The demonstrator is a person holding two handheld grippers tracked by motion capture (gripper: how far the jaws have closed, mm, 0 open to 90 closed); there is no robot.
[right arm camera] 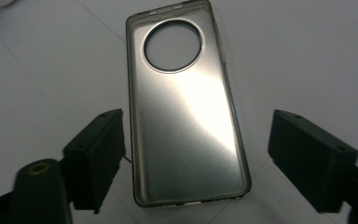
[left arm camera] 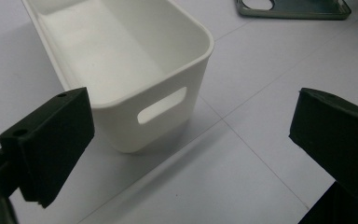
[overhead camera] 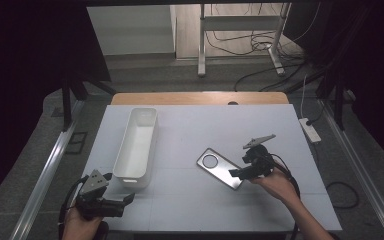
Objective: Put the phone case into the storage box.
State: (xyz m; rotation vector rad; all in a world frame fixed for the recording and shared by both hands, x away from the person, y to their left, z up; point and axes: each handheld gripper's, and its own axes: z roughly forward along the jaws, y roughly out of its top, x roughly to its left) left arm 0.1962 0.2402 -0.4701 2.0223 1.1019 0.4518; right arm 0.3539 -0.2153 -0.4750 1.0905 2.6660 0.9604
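A clear grey phone case (overhead camera: 219,167) with a round camera hole lies flat on the white table, right of centre. In the right gripper view the phone case (right arm camera: 186,112) lies between the two black jaws, which stand wide apart on either side of its lower end. My right gripper (overhead camera: 240,173) is open at the case's near end. A long white bin (overhead camera: 137,146) stands left of centre. My left gripper (overhead camera: 127,200) is open just in front of the bin's near end. The left gripper view shows the bin (left arm camera: 135,60) with its handle slot, empty inside.
The white table (overhead camera: 205,210) has a wooden strip (overhead camera: 200,98) along its far edge. A power strip (overhead camera: 310,130) lies past the right edge. Cables and a metal stand (overhead camera: 240,30) are on the floor behind.
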